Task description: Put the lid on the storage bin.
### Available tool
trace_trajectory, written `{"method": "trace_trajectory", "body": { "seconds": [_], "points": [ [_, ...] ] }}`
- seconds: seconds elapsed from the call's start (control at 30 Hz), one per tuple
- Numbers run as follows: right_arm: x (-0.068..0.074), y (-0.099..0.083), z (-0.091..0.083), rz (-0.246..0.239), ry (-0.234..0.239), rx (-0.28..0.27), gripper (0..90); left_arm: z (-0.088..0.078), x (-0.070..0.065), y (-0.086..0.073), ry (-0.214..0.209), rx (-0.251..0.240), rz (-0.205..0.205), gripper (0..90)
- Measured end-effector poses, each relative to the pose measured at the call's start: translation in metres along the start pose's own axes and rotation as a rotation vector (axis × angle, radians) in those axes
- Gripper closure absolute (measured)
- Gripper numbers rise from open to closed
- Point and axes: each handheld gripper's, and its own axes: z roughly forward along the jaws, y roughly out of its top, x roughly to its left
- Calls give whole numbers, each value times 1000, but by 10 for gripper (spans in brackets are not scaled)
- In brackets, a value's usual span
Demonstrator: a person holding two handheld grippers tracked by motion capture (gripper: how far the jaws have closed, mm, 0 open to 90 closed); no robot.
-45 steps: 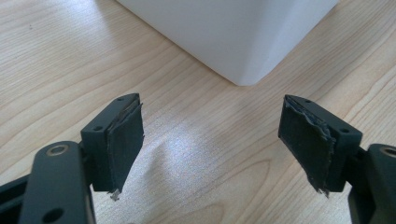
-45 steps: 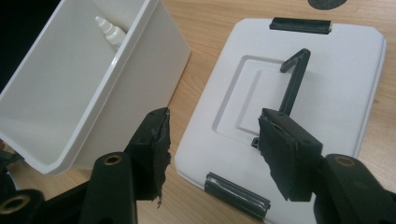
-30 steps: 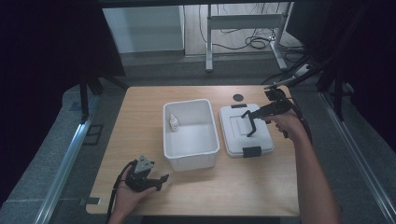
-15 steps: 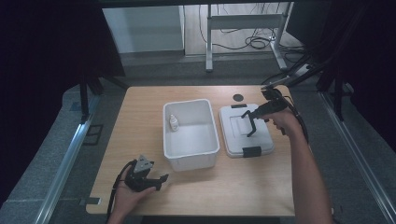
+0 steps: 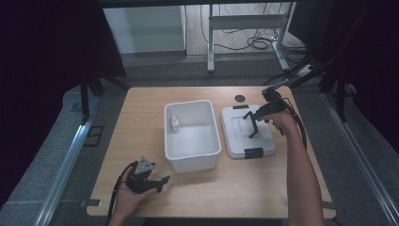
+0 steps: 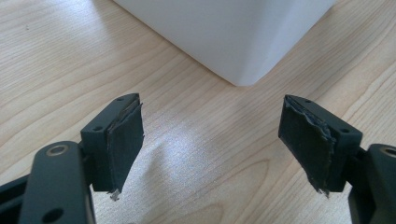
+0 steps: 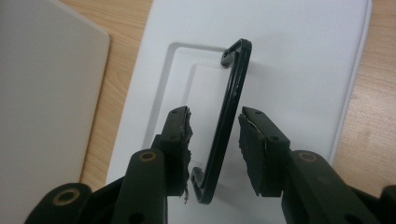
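Note:
A white lid (image 5: pixel 237 142) lies flat on the table to the right of an open white bin (image 5: pixel 194 162). Its thin black handle (image 7: pixel 235 88) stands raised from a recess in the lid (image 7: pixel 299 56). My right gripper (image 5: pixel 251 125) hangs over the lid, open, with one jaw on each side of the handle (image 7: pixel 215 135); small gaps show at both pads. A small white bottle (image 5: pixel 174 124) stands inside the bin at its left wall. Near the front left of the table my left gripper (image 5: pixel 162 184) is open with nothing between its pads (image 6: pixel 210 140), pointing at the bin's corner (image 6: pixel 243 51).
Black latches sit at the lid's near edge (image 5: pixel 254 152) and far edge (image 5: pixel 241 107). A small dark disc (image 5: pixel 240 98) lies on the wooden table (image 5: pixel 141 117) behind the lid. Cables trail from both grippers. Beyond the table, desk legs and floor cables.
My right gripper has shifted slightly over the lid, staying around the handle. The left gripper has not moved.

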Motion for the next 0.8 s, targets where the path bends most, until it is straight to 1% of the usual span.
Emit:
{"method": "trace_trajectory", "body": {
  "seconds": [0.13,0.2,0.37,0.47,0.5,0.53,0.67,0.77,0.8],
  "points": [
    [-3,1,6,2,-1,19,644,0,0,0,0,-1,-2,225],
    [-7,2,12,18,8,24,665,0,0,0,0,0,-2,225],
    [-11,3,20,36,25,46,682,1,0,-1,0,2,-5,225],
    [-14,2,25,66,48,44,723,1,0,-1,-1,5,-4,225],
    [-15,2,26,71,48,47,737,1,0,-1,-1,6,-3,225],
    [-15,2,27,83,49,51,748,1,1,-1,-2,6,-4,225],
    [-16,2,29,95,48,53,767,1,1,-1,-3,5,-6,225],
    [-15,2,32,123,52,59,790,1,1,-1,-5,8,-5,225],
    [-15,2,32,123,52,59,790,2,1,-1,-5,10,-5,225]
  ]
}}
